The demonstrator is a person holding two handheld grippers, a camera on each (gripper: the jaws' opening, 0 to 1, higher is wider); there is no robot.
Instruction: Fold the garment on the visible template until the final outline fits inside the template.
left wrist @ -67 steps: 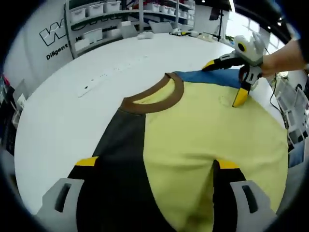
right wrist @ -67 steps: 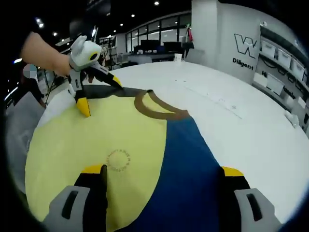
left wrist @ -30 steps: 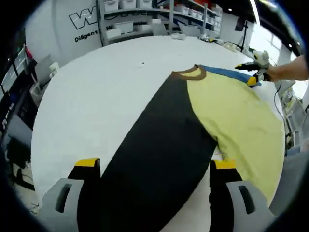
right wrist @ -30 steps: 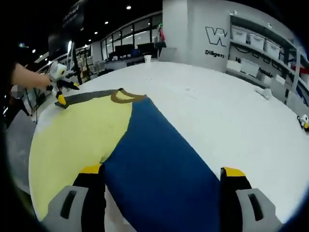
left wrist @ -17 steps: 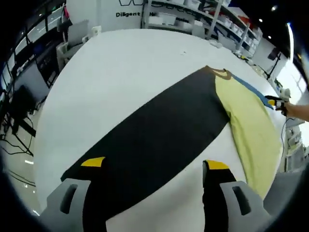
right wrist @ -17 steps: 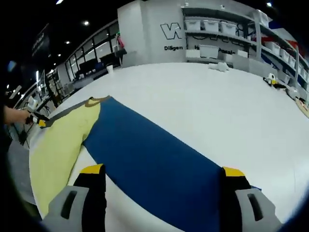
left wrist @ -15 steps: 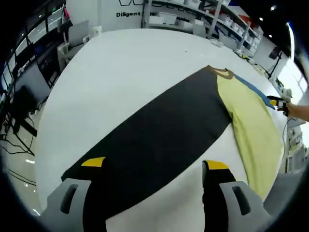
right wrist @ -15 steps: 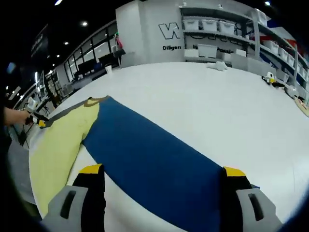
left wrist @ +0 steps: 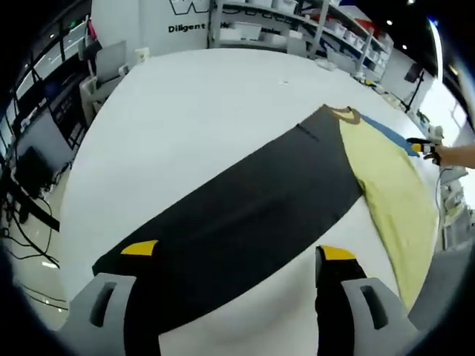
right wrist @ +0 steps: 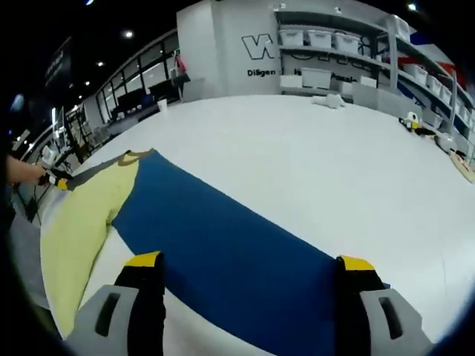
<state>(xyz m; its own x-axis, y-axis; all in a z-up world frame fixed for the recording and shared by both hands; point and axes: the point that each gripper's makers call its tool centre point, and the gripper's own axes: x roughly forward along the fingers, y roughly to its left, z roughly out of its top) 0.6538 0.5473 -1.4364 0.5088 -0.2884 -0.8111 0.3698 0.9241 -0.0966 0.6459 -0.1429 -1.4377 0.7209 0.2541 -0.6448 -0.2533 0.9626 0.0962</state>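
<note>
Bright, even overhead light washes the white counter point(left wrist: 185, 104), leaving soft, faint shadows. Ceiling spots point(right wrist: 128, 34) glare at the far side. Strong fisheye bending curves the edges, and the far shelves point(right wrist: 334, 59) look slightly soft.

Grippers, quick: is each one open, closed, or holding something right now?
Left gripper: open, jaws astride the dark sleeve.
Right gripper: open, jaws astride the blue sleeve.

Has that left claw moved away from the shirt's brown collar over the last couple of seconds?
Yes. The left claw has pulled back along the dark sleeve; the brown collar now sits far off, near the right claw.
</note>
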